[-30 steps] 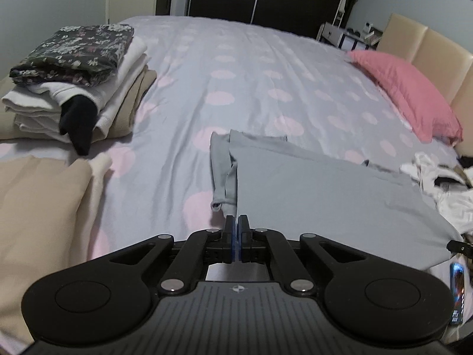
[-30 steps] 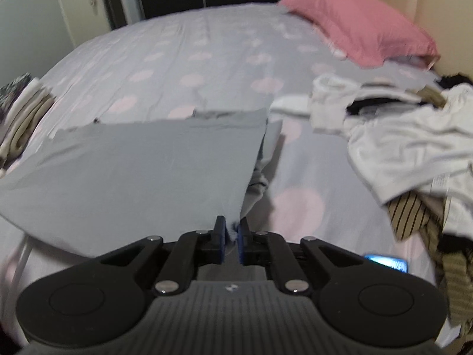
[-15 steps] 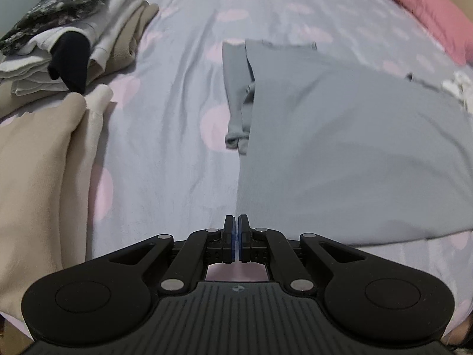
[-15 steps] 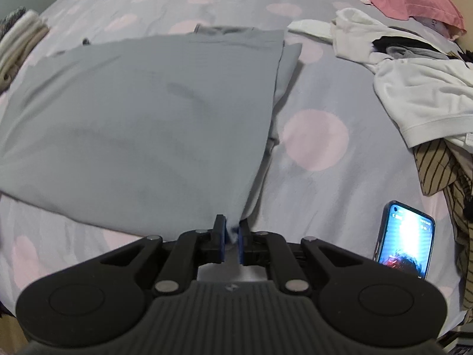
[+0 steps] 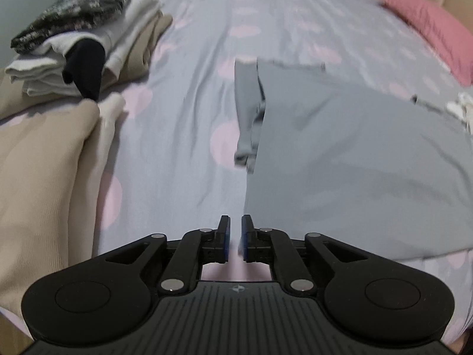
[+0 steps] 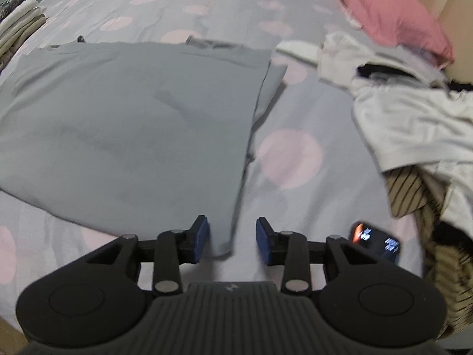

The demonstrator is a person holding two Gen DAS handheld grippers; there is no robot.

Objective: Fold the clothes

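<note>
1. Grey shirt (image 6: 127,124): it lies spread flat on the bed (image 6: 289,151), body folded over, with a sleeve (image 5: 248,118) tucked under at the 12 o'clock side of my left view.
2. Left tongs (image 5: 235,238): the jaws are just parting, with nothing between them; the shirt's near corner lies just beside them at 1 o'clock.
3. Right tongs (image 6: 232,238): the jaws are opening, and the shirt's near corner (image 6: 223,245) lies slack between them, free of the pads.
4. Handling, as I judge it: thin, light, limp cloth that sags and creases when lifted and slides easily on the sheet.
5. Where I would take hold: pinch both layers at the two near corners, close to the edge, so that the fold stays square.
6. Surroundings: a folded pile (image 5: 85,50) at 10 o'clock in the left view; unfolded clothes (image 6: 414,124) and a phone (image 6: 377,241) at 3 o'clock in the right view.
</note>
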